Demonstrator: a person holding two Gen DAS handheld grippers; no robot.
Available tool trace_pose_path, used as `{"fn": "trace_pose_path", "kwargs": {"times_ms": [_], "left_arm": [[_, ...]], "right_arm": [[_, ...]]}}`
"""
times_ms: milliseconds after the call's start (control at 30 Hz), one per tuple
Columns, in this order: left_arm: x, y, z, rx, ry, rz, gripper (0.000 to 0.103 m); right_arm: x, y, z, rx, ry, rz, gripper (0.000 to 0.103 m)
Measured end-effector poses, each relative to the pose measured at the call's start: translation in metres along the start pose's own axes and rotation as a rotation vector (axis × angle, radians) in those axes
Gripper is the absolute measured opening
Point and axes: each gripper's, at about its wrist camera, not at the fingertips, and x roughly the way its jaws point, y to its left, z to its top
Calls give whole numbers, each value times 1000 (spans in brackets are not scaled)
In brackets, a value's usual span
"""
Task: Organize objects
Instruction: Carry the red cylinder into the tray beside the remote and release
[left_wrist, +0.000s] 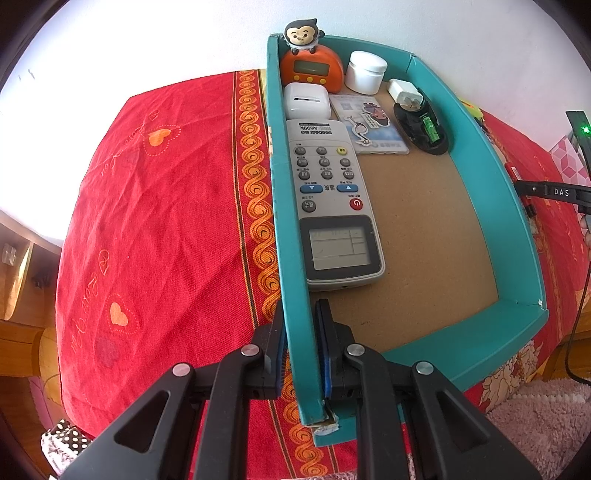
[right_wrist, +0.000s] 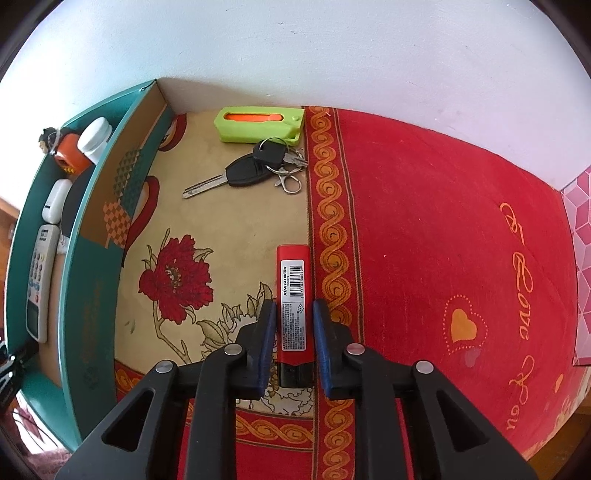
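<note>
A teal box (left_wrist: 517, 236) sits on a red cloth and holds a remote control (left_wrist: 332, 199), a white earbud case (left_wrist: 306, 99), an orange monkey timer (left_wrist: 309, 64), a white jar (left_wrist: 366, 71), a white charger (left_wrist: 404, 92), a card (left_wrist: 369, 123) and a black tray with a green battery (left_wrist: 423, 127). My left gripper (left_wrist: 301, 343) is shut on the box's left wall. My right gripper (right_wrist: 294, 332) has its jaws around a red lighter (right_wrist: 294, 302) lying on the cloth, both pads touching its sides. The box also shows in the right wrist view (right_wrist: 92, 280).
A black car key with key ring (right_wrist: 255, 168) and a lime-green case with an orange insert (right_wrist: 260, 123) lie on the floral cloth beyond the lighter. A white wall stands behind. The right gripper's body (left_wrist: 554, 192) shows at the right of the left wrist view.
</note>
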Motion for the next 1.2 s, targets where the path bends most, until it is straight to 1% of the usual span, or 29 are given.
{"fn": "trace_pose_path", "kwargs": {"times_ms": [100,200,233,367,400,433,467,500,533,567,600,633,700,733,767,833,900,967,1067,1200], "left_arm": [[1,-1,0,1,0,0,13],[1,-1,0,-2,-1,1,13],[1,-2,1,-2,-1,1,13],[1,-2,1,-8,-3,2,13],[1,-2,0,-8,-3,3,13],[1,-2,0,-11,-4,3,13],[1,-2,0,-11,-5,3,13],[1,-2,0,-13,-5,3,13],[1,-3,1,-14,-6,3,13],[-1,-3,-1,-14,-6,3,13],[-1,-4,-2,-14,-6,3,13],[-2,-3,-3,-15,-7,3,13],[-2,-3,-3,-16,-8,3,13],[-1,-3,-3,-19,-9,3,13],[-1,-4,-2,-21,-10,2,13],[-1,-1,-2,-24,-12,2,13],[0,2,-4,-33,-18,3,13],[0,2,-4,-39,-22,3,13],[-1,2,-5,-47,-28,3,13],[-1,3,-7,-52,-33,-3,13]], "right_arm": [[-3,5,-2,13,9,21,21],[-12,15,-5,13,-8,32,21],[-19,12,-11,8,-14,36,21],[-42,37,-13,-26,-41,63,21],[-51,20,-23,-34,-47,71,21],[-54,14,-15,-43,-52,84,21],[-52,-5,20,-52,-55,105,21],[-57,-34,30,-62,-58,126,21],[-65,-22,28,-75,-60,146,21],[-59,2,48,-90,-57,168,21],[-55,13,34,-99,-55,186,21],[-58,23,34,-115,-50,212,21],[-44,44,33,-142,-40,246,21],[-44,56,31,-153,-31,262,21],[-41,68,32,-163,-17,284,21],[-51,80,29,-170,13,315,21],[-38,100,31,-171,56,341,21],[-26,118,32,-195,85,346,21],[-7,141,33,-221,124,324,21],[15,155,34,-217,160,296,21]]}}
